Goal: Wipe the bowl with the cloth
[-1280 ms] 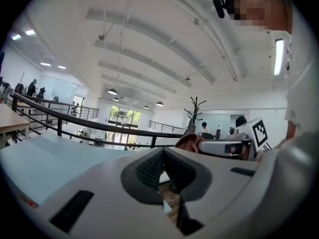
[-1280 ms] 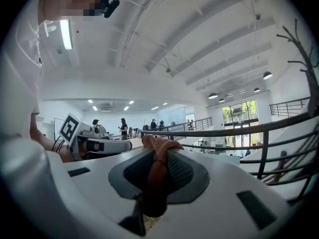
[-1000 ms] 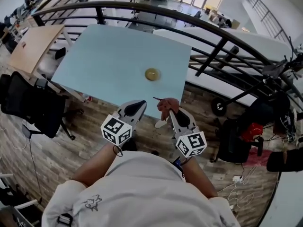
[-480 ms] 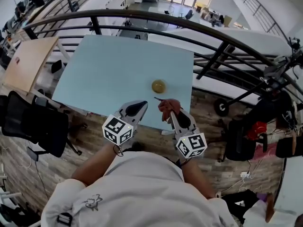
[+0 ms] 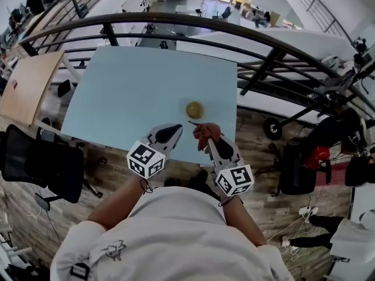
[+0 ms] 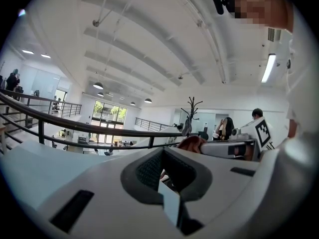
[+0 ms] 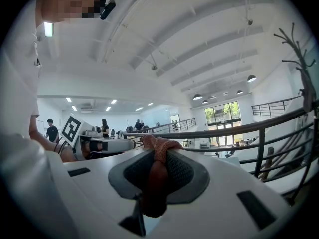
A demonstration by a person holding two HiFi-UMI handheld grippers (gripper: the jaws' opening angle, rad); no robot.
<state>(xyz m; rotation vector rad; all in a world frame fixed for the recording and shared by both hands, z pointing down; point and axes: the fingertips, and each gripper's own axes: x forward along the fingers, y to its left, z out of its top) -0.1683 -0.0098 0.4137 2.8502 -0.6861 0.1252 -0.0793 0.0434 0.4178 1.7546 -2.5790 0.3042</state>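
The only container I have is the bowl (image 5: 194, 109), a small yellowish one standing on the pale blue table (image 5: 129, 81), toward its near right part. It is too small in the head view for me to tell whether anything is in it.

Sweeping from the left, a wooden table (image 5: 29, 86) stands beside the blue one, with a black chair (image 5: 41, 165) nearer to me on the plank floor. My left gripper (image 5: 170, 132) hangs over the table's near edge, to the left of the bowl and short of it. In the left gripper view its jaws (image 6: 162, 159) are pressed together with nothing between them.

Just right of it, my right gripper (image 5: 207, 140) is clamped on the cloth (image 5: 205, 132), a reddish-brown bundle. In the right gripper view the cloth (image 7: 156, 171) fills the gap between the jaws and bulges above them. The cloth sits just short of the bowl and does not touch it; nothing stands between them.

A dark metal railing (image 5: 176, 20) curves round the far and right sides of the table. Dark bags and cables lie on the floor at far right.
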